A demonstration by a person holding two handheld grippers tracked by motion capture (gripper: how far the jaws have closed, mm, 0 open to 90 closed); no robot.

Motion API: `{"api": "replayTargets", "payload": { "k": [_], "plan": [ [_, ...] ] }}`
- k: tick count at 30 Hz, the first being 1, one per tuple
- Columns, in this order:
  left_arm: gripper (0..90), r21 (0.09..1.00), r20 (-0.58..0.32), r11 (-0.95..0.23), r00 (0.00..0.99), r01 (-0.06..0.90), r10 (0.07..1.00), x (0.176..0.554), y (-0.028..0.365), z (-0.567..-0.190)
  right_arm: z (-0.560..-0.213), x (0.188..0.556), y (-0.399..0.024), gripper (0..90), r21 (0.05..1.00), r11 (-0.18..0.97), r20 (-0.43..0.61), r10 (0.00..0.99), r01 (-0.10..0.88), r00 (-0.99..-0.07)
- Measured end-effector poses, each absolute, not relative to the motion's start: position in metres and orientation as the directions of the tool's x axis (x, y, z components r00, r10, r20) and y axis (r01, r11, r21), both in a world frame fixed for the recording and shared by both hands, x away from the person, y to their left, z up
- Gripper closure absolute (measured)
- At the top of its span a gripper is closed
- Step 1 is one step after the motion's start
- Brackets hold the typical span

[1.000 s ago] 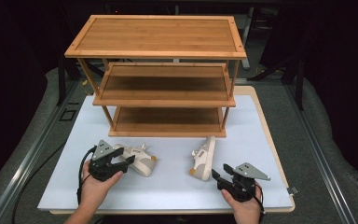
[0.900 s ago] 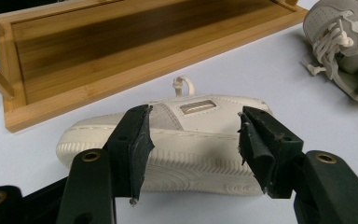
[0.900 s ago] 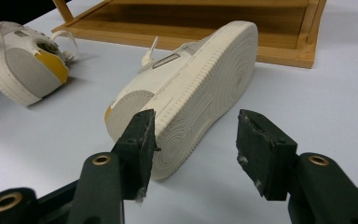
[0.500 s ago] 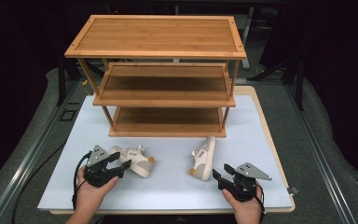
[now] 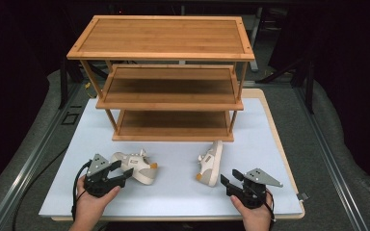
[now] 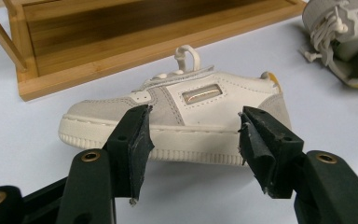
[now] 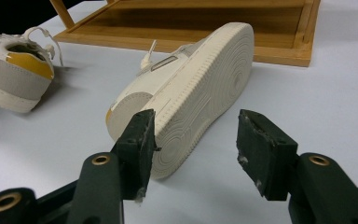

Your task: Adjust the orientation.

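Observation:
Two small cream sneakers lie on the white board in front of a wooden rack. The left sneaker stands upright, side-on to my left gripper. That gripper is open, its jaws just short of the shoe's sole edge. The right sneaker lies on its side with its ribbed sole facing my right gripper. This gripper is open too, its left jaw close to the heel, touching nothing. In the right gripper view the left sneaker shows from behind.
A three-shelf bamboo rack stands at the back of the white board. The board's near edge runs just under both hands. Grey padding and metal rails flank the board.
My left gripper has drawn back slightly toward the near edge, away from the left sneaker. The right gripper and both sneakers have stayed put.

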State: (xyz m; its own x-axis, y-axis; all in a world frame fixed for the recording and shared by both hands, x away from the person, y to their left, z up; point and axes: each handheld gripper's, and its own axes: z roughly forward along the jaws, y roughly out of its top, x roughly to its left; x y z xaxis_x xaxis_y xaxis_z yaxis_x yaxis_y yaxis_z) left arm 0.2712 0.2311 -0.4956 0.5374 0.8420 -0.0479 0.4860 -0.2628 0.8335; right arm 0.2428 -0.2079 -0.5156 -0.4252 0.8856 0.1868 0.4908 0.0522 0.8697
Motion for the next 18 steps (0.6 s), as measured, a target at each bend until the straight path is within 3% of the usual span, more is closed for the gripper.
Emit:
{"api": "replayTargets", "payload": {
  "k": [13, 18],
  "plan": [
    [43.3, 0.818, -0.099, -0.220, 0.508, 0.531, 0.856, 0.255, 0.244, -0.508, -0.516, 0.242, -0.206, 46.8, 0.869, 0.045, 0.198, 0.881, 0.493, -0.429],
    [41.1, 0.775, -0.131, -0.210, 0.476, 0.597, 0.869, 0.249, 0.250, -0.520, -0.516, 0.242, -0.207, 46.6, 0.868, 0.036, 0.206, 0.881, 0.495, -0.426]
  ]
}}
